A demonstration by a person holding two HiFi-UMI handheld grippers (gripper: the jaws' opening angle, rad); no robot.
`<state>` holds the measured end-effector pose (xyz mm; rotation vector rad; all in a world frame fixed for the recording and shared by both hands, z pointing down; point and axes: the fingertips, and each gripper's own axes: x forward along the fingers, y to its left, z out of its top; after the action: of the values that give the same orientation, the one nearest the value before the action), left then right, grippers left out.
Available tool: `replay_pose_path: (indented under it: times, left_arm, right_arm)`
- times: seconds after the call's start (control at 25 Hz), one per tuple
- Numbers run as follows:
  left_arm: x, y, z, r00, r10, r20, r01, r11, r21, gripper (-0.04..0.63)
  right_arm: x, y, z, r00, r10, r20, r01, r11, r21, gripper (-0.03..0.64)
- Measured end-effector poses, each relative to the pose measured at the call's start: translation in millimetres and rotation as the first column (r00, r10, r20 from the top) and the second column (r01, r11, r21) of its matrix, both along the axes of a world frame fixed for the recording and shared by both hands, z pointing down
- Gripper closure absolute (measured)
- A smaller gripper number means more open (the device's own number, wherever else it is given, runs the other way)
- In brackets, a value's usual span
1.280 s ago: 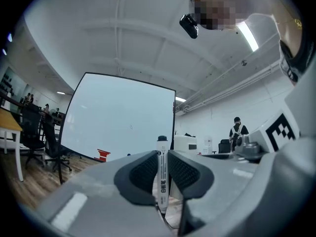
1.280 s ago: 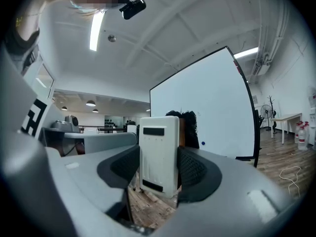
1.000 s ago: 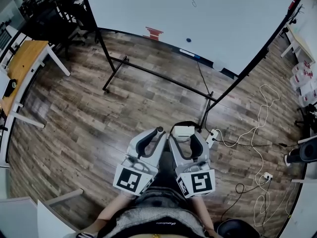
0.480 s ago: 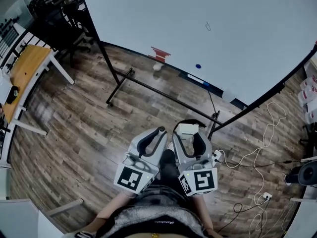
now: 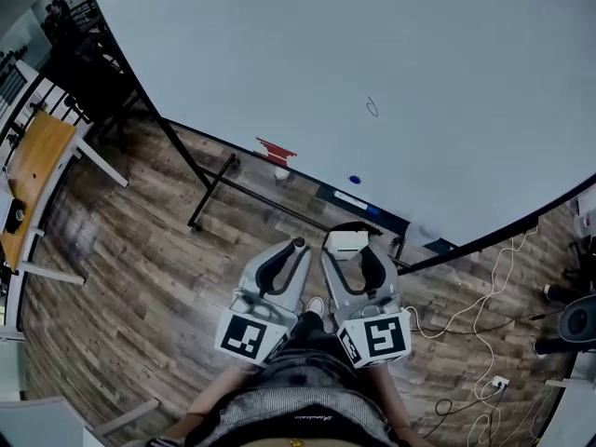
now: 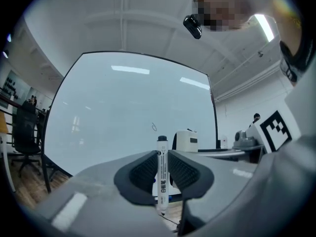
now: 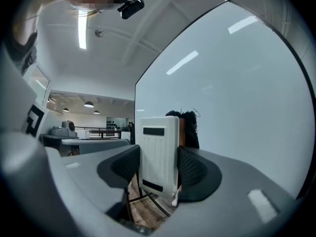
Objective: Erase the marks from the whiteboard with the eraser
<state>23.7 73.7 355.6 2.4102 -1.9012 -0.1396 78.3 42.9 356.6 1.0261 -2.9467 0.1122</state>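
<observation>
A large whiteboard (image 5: 391,54) on a black stand fills the upper head view, with one small dark loop mark (image 5: 372,108) on it; the mark (image 6: 154,127) also shows in the left gripper view. My right gripper (image 5: 348,247) is shut on a white eraser (image 5: 346,243) with a dark felt pad; in the right gripper view the eraser (image 7: 158,154) stands upright between the jaws, close beside the board (image 7: 237,93). My left gripper (image 5: 296,246) is shut on a white marker (image 6: 162,174) with a black cap, standing upright. Both grippers are held low, near the person's body, short of the board.
The board's tray holds a red object (image 5: 277,150), a blue magnet (image 5: 354,181) and a marker (image 5: 352,199). The stand's black legs (image 5: 212,189) cross the wood floor. A wooden desk (image 5: 33,161) stands at left; cables and a power strip (image 5: 494,380) lie at right.
The whiteboard has grown larger and come nearer in the head view, its mark sliding lower in the frame. Both grippers keep their holds and stay close to the body.
</observation>
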Motion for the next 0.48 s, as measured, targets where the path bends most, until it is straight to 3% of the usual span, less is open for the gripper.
replay_pose_path:
  times: [0.24, 0.48]
  left_arm:
    - [1, -47, 1, 1.000, 0.002, -0.017, -0.002, 1.000, 0.012, 0.518]
    - [-13, -70, 3, 1.000, 0.005, -0.012, -0.005, 1.000, 0.013, 0.518]
  right_arm:
    - [1, -45, 1, 1.000, 0.008, -0.005, -0.008, 1.000, 0.006, 0.373]
    - [8, -71, 3, 0.997, 0.077, -0.007, -0.077, 0.997, 0.001, 0.374]
